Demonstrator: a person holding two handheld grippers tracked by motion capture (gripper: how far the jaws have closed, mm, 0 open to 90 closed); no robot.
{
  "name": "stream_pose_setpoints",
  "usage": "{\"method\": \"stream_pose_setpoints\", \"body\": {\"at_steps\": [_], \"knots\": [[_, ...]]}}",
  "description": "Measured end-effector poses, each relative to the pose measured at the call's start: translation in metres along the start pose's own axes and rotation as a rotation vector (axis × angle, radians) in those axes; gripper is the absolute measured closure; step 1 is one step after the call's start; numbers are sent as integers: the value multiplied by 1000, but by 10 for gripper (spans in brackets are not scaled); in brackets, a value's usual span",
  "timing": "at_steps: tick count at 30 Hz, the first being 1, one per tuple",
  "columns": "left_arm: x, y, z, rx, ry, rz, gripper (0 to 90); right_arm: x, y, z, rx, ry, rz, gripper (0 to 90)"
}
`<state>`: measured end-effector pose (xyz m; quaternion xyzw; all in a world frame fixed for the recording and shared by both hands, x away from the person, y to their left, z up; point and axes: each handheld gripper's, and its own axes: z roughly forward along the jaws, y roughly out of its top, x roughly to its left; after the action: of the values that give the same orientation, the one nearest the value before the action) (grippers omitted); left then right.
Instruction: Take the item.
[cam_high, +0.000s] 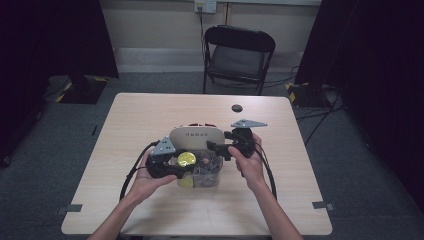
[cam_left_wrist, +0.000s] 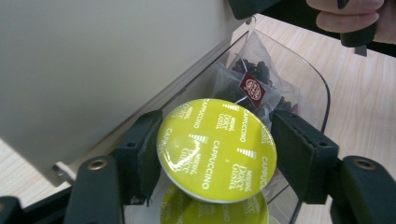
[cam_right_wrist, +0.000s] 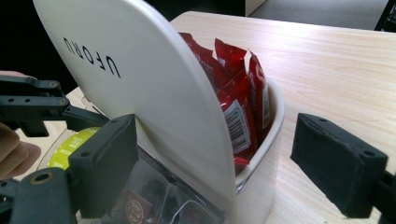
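- Left hand-held gripper (cam_high: 172, 167): at the container's 9 o'clock side, its two black pads (cam_left_wrist: 140, 154) pressed against opposite edges of a yellow-green cappuccino capsule (cam_left_wrist: 217, 149), gripping it over the clear front compartment (cam_left_wrist: 313, 79).
- A second yellow-green capsule (cam_left_wrist: 215, 212) lies directly under the held one; a tea bag with a dark red tag (cam_left_wrist: 252, 88) sits at its 1 o'clock in the same compartment.
- Cream organiser box (cam_right_wrist: 261, 140): stands mid-counter (cam_high: 150, 115), its lid (cam_right_wrist: 140, 79) raised; red sachets (cam_right_wrist: 238, 93) stand upright in the rear compartment.
- Right hand-held gripper (cam_right_wrist: 215, 172): at the box's 3 o'clock side, jaws wide apart, one either side of the raised lid and back wall, clamping nothing.
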<state>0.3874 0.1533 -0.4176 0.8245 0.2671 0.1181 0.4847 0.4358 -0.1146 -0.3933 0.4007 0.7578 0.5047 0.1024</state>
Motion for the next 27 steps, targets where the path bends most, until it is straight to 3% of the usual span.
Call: {"method": "stream_pose_setpoints", "body": {"at_steps": [10,16,27], "knots": [[0,-3,4,29,-40,-8,375,0,0,0,1,3,4,139],[2,-3,6,15,-58,-37,385,1,0,0,0,-1,-1,142],[1,-3,1,-5,-55,-36,387,0,-1,0,-1,2,3,143]]}}
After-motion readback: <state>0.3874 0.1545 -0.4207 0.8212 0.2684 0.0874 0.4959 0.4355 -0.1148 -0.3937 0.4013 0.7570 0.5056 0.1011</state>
